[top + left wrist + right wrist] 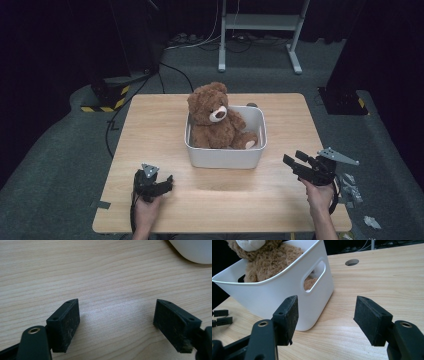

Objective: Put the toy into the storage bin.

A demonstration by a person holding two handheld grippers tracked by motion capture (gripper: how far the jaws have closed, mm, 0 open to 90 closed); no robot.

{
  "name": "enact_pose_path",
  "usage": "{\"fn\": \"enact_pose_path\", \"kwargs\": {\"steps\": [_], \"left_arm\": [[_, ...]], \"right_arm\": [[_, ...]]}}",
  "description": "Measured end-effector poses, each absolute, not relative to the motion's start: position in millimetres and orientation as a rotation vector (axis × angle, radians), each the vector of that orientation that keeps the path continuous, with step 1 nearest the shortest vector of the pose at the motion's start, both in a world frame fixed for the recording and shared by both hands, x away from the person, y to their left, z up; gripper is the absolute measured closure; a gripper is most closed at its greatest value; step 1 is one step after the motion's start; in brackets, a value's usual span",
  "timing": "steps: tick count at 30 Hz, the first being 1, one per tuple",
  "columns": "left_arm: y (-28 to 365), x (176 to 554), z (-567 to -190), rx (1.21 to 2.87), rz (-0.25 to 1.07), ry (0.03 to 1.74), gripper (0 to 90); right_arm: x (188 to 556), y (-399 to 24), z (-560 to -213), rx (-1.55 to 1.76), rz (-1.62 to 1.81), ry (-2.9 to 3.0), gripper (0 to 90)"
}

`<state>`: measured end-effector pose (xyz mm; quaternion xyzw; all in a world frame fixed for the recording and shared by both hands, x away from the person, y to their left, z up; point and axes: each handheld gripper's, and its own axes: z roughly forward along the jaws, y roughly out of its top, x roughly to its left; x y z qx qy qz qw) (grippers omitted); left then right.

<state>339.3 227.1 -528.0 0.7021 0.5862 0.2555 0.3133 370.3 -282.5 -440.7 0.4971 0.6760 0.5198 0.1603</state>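
A brown teddy bear [215,117] sits upright in a white plastic bin [225,157] at the middle of the wooden table [160,125]. My left gripper [169,182] rests low at the front left, pointing right. In the left gripper view it [116,317] is open over bare wood, and a corner of the bin [195,251] shows at top right. My right gripper [291,156] hovers to the right of the bin, aimed at it. Seen from the right gripper view, it [325,315] is open with nothing between the pads, facing the bin's [274,295] handle cutout and the bear [269,260].
A round hole [352,262] pierces the tabletop behind the bin. On the carpet off the table's right edge lie small grey parts [350,190]. A white metal stand [260,22] and a yellow-black striped base [107,97] stand beyond the far edge.
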Motion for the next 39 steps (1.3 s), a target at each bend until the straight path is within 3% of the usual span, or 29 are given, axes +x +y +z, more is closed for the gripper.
{"fn": "enact_pose_path", "kwargs": {"steps": [39], "left_arm": [[227,339,-528,1.852,0.674,1.546,21.0]], "right_arm": [[407,-274,-493,1.512,1.173,2.021,35.5]]}}
